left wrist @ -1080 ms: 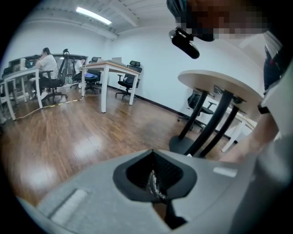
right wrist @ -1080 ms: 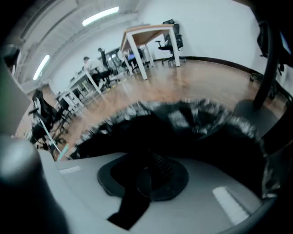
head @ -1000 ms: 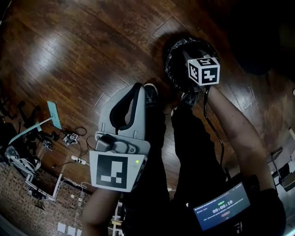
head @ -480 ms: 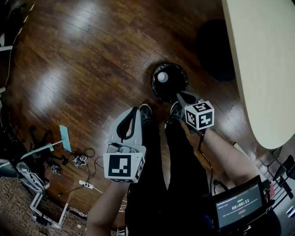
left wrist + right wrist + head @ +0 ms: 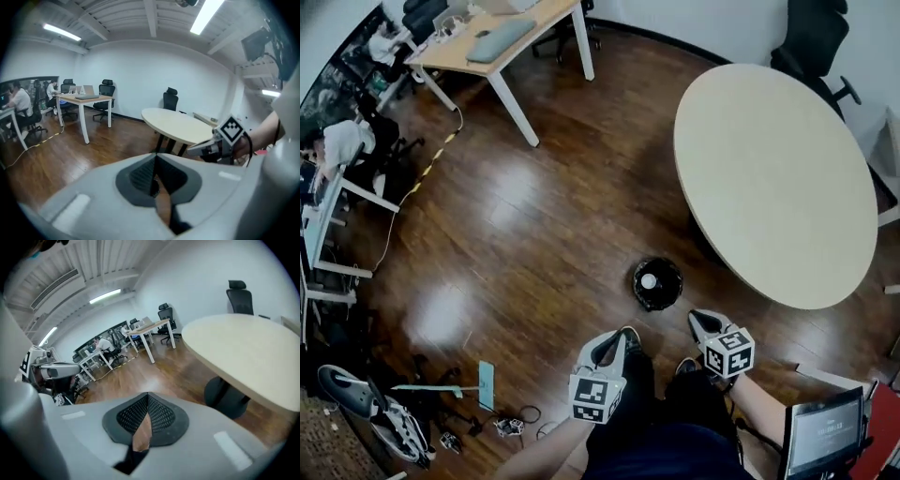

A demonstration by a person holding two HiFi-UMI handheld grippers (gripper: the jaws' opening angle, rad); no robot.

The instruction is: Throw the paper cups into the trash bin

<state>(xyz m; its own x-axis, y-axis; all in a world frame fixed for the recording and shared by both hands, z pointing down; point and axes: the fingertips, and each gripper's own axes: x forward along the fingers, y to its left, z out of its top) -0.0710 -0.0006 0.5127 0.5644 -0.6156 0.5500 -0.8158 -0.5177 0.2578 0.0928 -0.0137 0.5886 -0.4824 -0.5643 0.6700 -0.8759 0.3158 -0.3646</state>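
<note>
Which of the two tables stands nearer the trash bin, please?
The round table, right beside the bin; the rectangular desk stands far off across the floor.

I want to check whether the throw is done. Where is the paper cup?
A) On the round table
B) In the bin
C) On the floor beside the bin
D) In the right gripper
B: the head view shows the white cup inside the black bin, and the right gripper has its jaws together with nothing between them.
</note>
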